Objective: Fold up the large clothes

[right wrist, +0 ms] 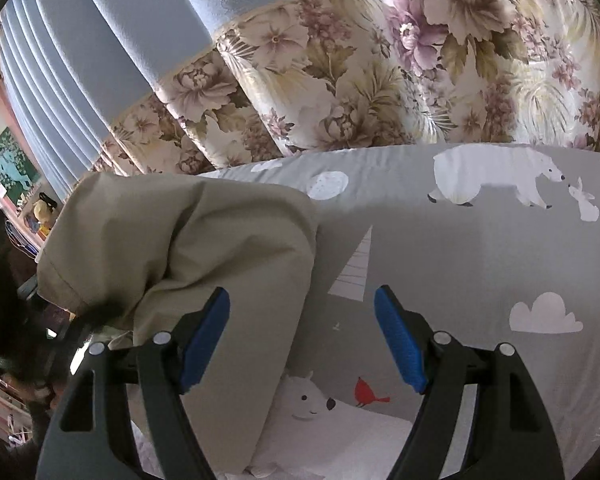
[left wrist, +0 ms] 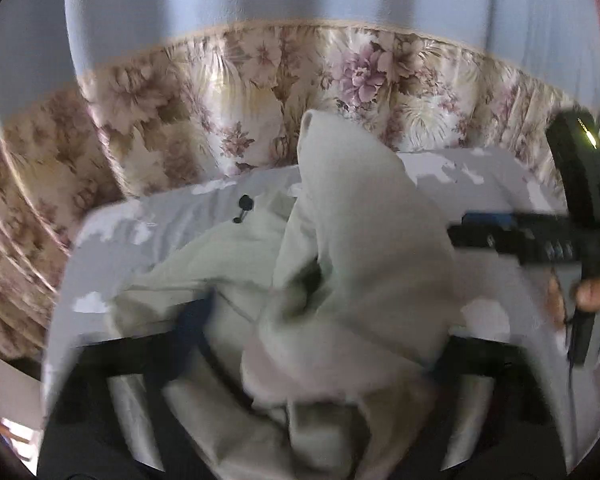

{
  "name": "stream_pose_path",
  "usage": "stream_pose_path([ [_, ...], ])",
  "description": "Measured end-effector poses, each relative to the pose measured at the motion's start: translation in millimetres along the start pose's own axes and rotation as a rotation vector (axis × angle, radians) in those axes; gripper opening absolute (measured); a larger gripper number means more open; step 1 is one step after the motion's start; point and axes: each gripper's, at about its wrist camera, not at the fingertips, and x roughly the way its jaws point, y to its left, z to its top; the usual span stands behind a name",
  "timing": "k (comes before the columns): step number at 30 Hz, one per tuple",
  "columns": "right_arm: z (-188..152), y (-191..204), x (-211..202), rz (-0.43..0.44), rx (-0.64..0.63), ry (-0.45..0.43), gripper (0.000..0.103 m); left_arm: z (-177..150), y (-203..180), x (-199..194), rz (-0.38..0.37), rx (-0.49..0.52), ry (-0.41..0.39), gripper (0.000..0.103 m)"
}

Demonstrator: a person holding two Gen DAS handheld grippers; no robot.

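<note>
- No words, brand names or numbers can be read in either view.
- Faint marks are seen at the right edge of the bed sheet (right wrist: pixel 460 248) in the right wrist view, but they are too small and warped to be made out.

Garment (right wrist: pixel 172 248) = matt beige woven cloth, soft, creased, w/ a stitched hem. Bedsheet (right wrist: pixel 480 264): smooth grey cotton-looking fabric, flat printed bears & clouds, no sheen. Curtain (right wrist: pixel 380 80) lower band is floral cloth w/ slight satin gloss; upper part plain matt blue. Right gripper (right wrist: pixel 302 340): matt black plastic arms, ribbed blue rubbery pads (right wrist: pixel 400 344), shiny metal pivot pins.
</note>
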Motion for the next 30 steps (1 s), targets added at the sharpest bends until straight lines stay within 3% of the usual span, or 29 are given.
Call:
stream_pose_path([
  [1, 0, 1, 0, 0.001, -0.005, -0.005, 0.075, 3, 8, 6, -0.044, -0.041, 0.033, 0.021],
  [2, 1, 4, -1, 0.004, -0.018, -0.014, 0.075, 7, 23, 9, -0.06, -0.098, 0.056, 0.012],
  [7, 8, 37, -1, 0.064, -0.095, -0.042, 0.05, 9, 72, -15, -0.21, -0.219, 0.078, 0.007],
  [9, 13, 60, 6, 0.071, -0.159, -0.024, 0.044, 7, 87, -31, -0.242, -0.236, 0.082, 0.007],
  [11, 18, 74, 19, 0.05, -0.209, 0.006, 0.038, 3, 106, -32, -0.213, -0.237, 0.11, 0.007],
  [13, 18, 86, 44, 0.027, -0.247, 0.08, 0.02, -14, 129, -9, -0.148, -0.269, 0.206, 0.007],
  [17, 4, 99, 76, -0.034, -0.329, 0.156, 0.014, -60, 145, 26, -0.109, -0.281, 0.325, 0.008],
  [19, 2, 100, 89, -0.083, -0.33, 0.155, 0.014, -70, 142, 32, -0.086, -0.264, 0.312, 0.009],
  [21, 6, 97, 105, -0.166, -0.338, 0.146, 0.014, -64, 133, 42, 0.017, -0.195, 0.289, 0.01],
  [25, 14, 87, 102, -0.124, -0.251, 0.137, 0.014, -47, 123, 60, 0.158, -0.132, 0.268, 0.01],
  [27, 14, 87, 84, -0.108, -0.237, 0.115, 0.015, -39, 129, 48, 0.159, -0.134, 0.215, 0.018],
  [29, 8, 88, 57, -0.069, -0.216, 0.081, 0.02, -33, 139, 27, 0.176, -0.144, 0.177, 0.046],
  [30, 5, 88, 48, -0.055, -0.214, 0.069, 0.034, -31, 142, 18, 0.209, -0.139, 0.158, 0.055],
])
